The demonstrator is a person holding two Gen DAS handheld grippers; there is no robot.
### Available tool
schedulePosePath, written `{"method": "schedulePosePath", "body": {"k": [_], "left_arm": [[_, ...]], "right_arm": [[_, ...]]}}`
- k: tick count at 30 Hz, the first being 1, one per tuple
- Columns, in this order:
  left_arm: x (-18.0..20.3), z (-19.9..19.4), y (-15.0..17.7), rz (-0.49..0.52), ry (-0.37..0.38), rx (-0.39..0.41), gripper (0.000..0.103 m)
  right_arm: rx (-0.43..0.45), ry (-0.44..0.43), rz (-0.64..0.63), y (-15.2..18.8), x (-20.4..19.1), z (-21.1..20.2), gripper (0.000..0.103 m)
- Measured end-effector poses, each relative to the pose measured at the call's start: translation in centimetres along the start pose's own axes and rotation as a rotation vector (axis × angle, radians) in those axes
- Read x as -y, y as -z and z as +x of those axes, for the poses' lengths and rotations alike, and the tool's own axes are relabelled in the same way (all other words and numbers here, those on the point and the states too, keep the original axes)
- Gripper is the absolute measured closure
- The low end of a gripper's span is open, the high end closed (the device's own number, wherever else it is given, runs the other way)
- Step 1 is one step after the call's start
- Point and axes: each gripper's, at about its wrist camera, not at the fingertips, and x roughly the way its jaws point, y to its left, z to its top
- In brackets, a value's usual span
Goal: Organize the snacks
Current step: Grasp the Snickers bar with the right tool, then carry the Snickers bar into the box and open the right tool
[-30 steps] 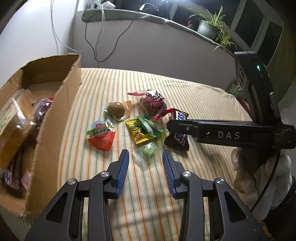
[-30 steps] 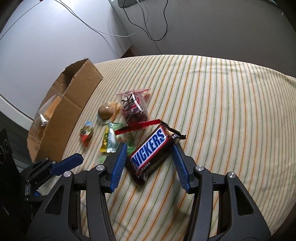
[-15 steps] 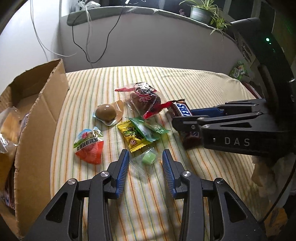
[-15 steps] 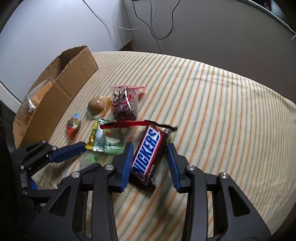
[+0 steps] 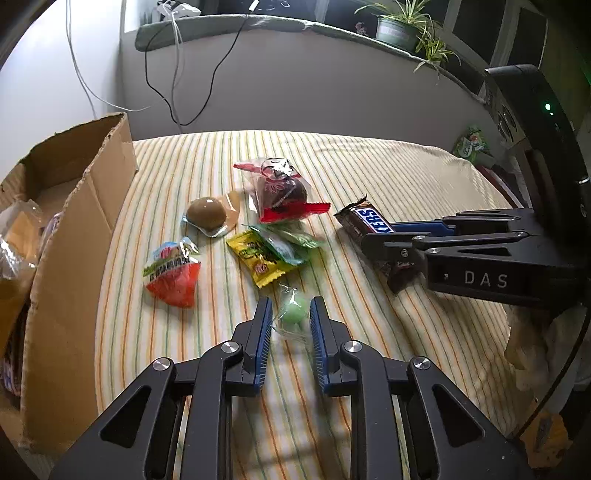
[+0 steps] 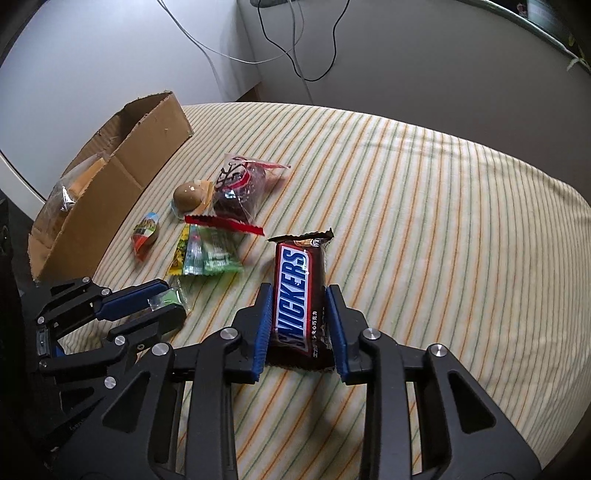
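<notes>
Snickers bar [image 6: 301,295] end behind jaws

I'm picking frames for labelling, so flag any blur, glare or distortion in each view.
Left wrist: fisheye bends the box and sill; green candy and green packet look smeared. Right wrist: Snickers print sharp, slight wrapper glare; green candy soft.

Box [image 5: 88,206]: left edge of the bed [image 5: 388,170], bagged snacks inside.
Loose snacks: mid-bed, right of box.
Round candy [image 5: 293,312]: nearest me, between my left hand-held gripper's [image 5: 291,314] pads.
Snickers bar [image 6: 297,295]: right of the cluster, inside my right hand-held gripper [image 6: 298,317].
Plant [image 5: 402,26]: ledge behind bed.
</notes>
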Motion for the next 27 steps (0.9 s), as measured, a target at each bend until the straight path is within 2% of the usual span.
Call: {"method": "schedulePosePath", "body": {"k": [8, 16, 27], "left_arm": [[-0.2, -0.9, 0.2, -0.021, 0.017, 0.018, 0.083], [-0.6, -3.2, 0.0, -0.051, 0.03, 0.075, 0.083], [-4.1, -7.7, -0.4, -0.104, -0.001, 0.182, 0.083]], "right_arm": [[0.026, -0.018, 0.045, 0.7, 0.7, -1.0, 0.073], [0.075, -0.036, 0.048, 0.9, 0.4, -3.4, 0.073], [0.138, -0.076, -0.035, -1.5, -4.3, -6.2, 0.073]]}}
